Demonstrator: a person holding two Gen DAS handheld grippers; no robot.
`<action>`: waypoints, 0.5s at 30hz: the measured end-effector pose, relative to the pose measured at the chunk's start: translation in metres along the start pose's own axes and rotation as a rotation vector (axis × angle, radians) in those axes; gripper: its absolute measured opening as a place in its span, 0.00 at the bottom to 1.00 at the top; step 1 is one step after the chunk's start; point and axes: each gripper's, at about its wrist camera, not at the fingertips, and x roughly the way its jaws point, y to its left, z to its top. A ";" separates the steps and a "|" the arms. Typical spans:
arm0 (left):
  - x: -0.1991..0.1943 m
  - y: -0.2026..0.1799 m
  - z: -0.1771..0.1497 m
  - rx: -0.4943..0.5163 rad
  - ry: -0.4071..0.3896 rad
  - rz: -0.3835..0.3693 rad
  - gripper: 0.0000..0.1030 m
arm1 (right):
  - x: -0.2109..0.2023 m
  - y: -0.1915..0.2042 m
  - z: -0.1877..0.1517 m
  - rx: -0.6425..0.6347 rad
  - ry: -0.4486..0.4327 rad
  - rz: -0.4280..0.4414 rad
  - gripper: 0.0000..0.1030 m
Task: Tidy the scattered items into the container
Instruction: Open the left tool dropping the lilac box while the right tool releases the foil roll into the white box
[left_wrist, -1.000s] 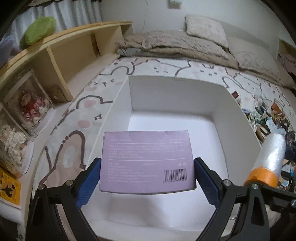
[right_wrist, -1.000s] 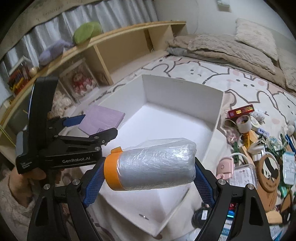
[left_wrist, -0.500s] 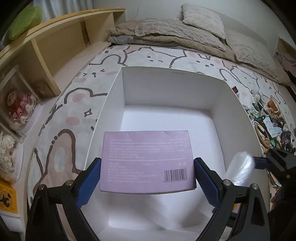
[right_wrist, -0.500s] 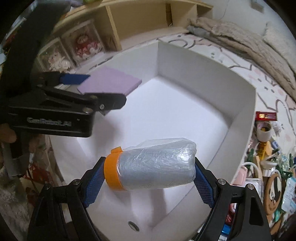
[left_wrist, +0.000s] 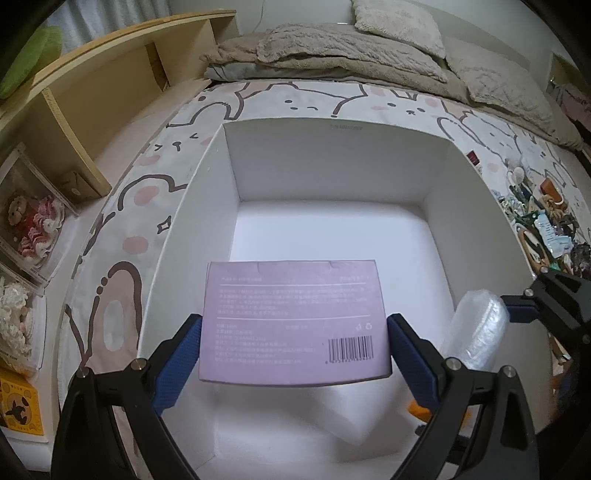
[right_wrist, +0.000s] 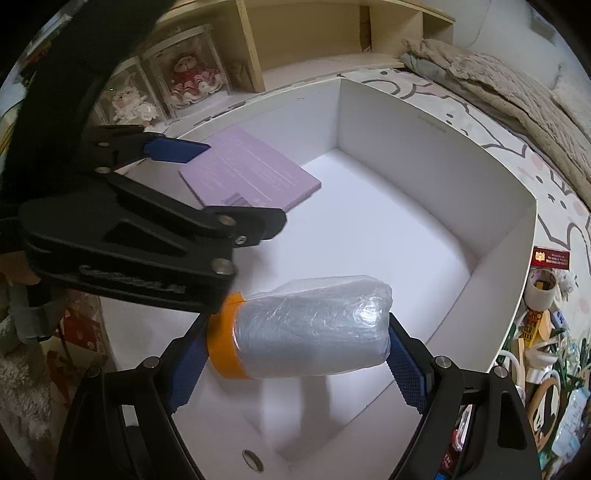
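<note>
The work surface was found to be a bed covered by a cartoon-animal printed sheet (left_wrist: 258, 99), with beige bedding (left_wrist: 332, 51) heaped at its far end. A wooden shelf unit (left_wrist: 92, 96) was noted along one side, with dolls in clear display cases (right_wrist: 184, 81) at its lower level. A clutter of small scattered items (right_wrist: 546, 332) was observed on the sheet just beside the container.

A large white open-topped box (left_wrist: 461, 192) was recorded on the sheet. Its floor was seen bare; nothing was seen resting on it.

The left gripper (left_wrist: 295, 343) was observed spread wide, with its blue pads (left_wrist: 177, 354) pressed against the two short edges of a flat lilac box (left_wrist: 291, 317), barcode side up. That box was held level above the floor of the white box, near its near-left corner.

The right gripper (right_wrist: 295, 354) was likewise found set wide, clamped endwise on a roll of clear plastic film (right_wrist: 314, 332) with an orange band at one end. The roll was held horizontally over the interior of the white box, just beside the left gripper; contact between the two could not be determined.
</note>
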 end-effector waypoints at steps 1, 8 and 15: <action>0.001 0.000 0.000 -0.001 0.003 -0.001 0.94 | 0.001 0.001 0.000 -0.006 0.001 -0.001 0.85; 0.003 -0.002 -0.001 0.011 0.014 -0.006 0.94 | 0.001 -0.003 -0.001 0.007 -0.009 0.018 0.86; 0.003 -0.002 -0.003 -0.003 0.021 -0.014 0.94 | 0.000 -0.006 0.001 0.029 -0.016 0.037 0.95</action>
